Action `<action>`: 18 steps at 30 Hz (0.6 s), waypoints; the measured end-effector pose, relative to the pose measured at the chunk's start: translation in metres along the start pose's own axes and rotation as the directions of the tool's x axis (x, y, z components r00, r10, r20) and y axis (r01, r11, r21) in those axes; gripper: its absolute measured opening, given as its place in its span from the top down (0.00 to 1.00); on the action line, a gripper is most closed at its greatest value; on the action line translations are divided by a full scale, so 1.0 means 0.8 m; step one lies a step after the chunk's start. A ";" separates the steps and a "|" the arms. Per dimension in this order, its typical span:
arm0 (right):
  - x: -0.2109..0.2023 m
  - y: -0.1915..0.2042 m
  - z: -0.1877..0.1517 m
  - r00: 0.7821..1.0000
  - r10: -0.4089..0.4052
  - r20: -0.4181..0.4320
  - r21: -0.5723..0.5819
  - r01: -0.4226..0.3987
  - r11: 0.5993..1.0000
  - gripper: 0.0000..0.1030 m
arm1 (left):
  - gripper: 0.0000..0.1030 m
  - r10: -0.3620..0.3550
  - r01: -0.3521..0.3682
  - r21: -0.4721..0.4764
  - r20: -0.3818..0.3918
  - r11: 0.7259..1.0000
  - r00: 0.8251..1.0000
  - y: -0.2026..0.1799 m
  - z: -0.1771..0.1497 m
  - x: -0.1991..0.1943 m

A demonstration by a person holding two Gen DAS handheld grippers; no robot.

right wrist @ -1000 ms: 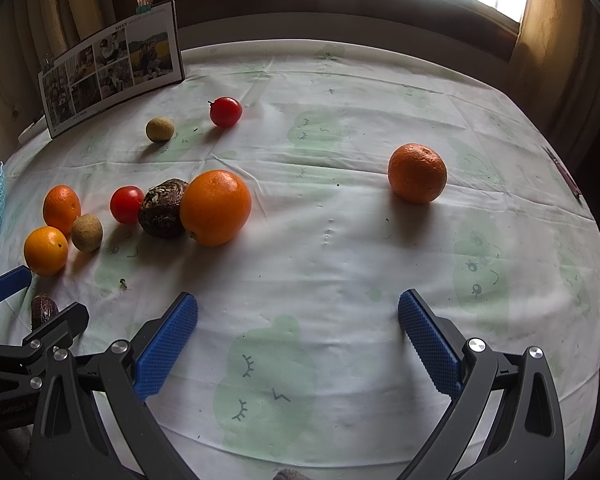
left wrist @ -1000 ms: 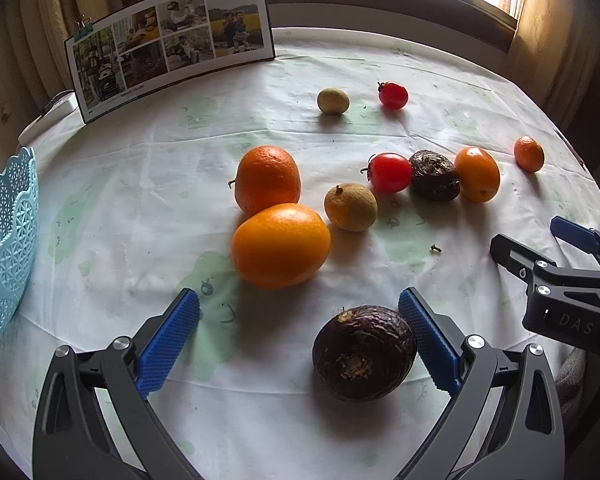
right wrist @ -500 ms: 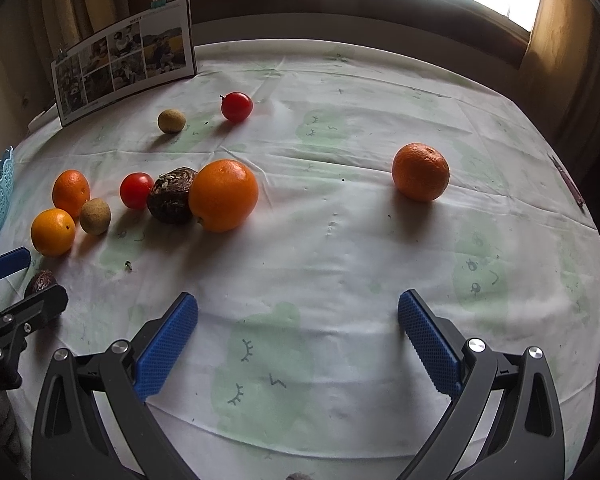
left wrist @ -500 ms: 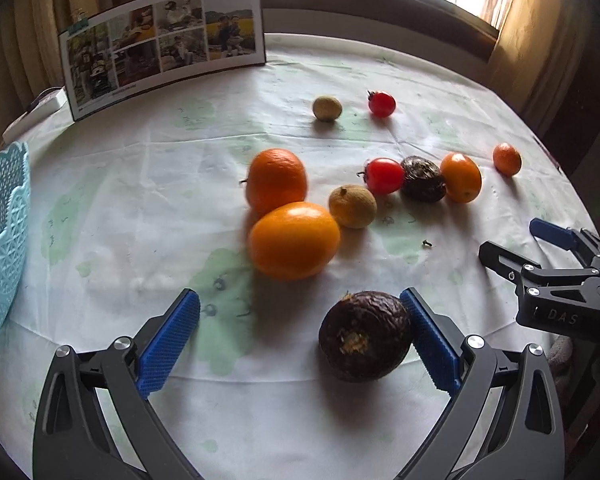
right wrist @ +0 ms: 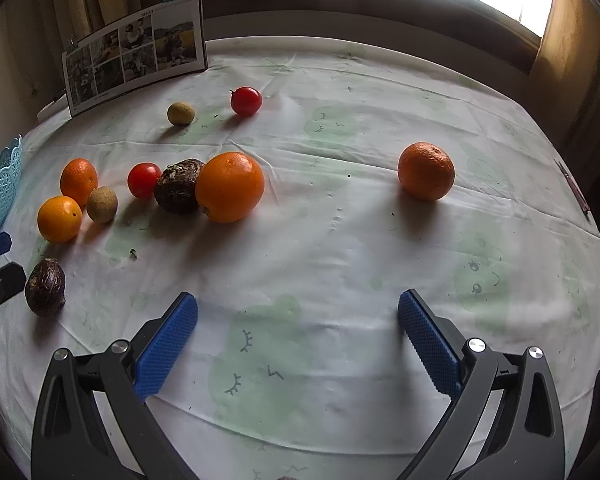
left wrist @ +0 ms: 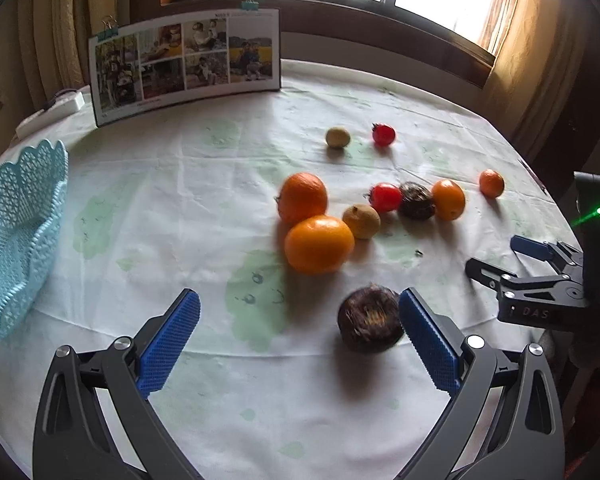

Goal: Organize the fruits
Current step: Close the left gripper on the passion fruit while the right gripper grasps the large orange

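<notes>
presently your left gripper (left wrist: 298, 334), jaws wide, has the dark wrinkled fruit (left wrist: 370, 319) against its right finger, ungrasped; centre it, then close, while your right gripper (right wrist: 298, 338) hangs wide over bare cloth, blue basket (left wrist: 16, 236) far left.

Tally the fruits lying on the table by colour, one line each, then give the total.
Orange: 4
Red: 2
Dark brown, wrinkled: 2
Yellowish-tan, small: 2
Total: 10
</notes>
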State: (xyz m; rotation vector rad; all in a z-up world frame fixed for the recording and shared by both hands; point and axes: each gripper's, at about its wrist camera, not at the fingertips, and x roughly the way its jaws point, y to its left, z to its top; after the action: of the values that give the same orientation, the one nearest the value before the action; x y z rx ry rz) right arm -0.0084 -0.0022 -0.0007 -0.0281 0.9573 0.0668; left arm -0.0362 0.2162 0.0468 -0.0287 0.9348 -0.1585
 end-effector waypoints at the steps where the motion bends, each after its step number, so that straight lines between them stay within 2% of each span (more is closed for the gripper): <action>1: 0.000 0.000 0.000 1.000 -0.001 0.000 -0.001 0.001 1.000 0.05 | 0.08 -0.010 0.010 -0.001 -0.008 1.000 1.000 -0.004 -0.002 0.003; 6: -0.002 -0.001 0.001 1.000 0.009 0.002 -0.001 -0.009 1.000 0.05 | 0.22 -0.061 0.062 0.001 -0.046 0.998 0.997 -0.023 -0.006 0.017; 11: -0.011 0.001 0.009 0.997 0.063 0.036 0.016 -0.063 0.998 0.09 | 0.47 -0.084 0.086 0.025 -0.059 0.996 0.995 -0.037 -0.011 0.023; 15: -0.014 0.010 0.022 0.994 0.092 0.066 -0.013 -0.091 0.996 0.16 | 0.57 -0.101 0.103 0.032 -0.047 0.994 0.994 -0.039 -0.013 0.017; 18: -0.008 0.016 0.033 0.992 0.109 0.059 -0.026 -0.108 0.994 0.27 | 0.57 -0.114 0.116 0.031 -0.039 0.993 0.993 -0.037 -0.014 0.012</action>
State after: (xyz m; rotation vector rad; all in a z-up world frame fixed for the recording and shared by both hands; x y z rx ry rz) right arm 0.0089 0.0116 0.0198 0.0050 0.8969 0.1781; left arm -0.0432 0.1857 0.0356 -0.0492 0.9681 -0.2820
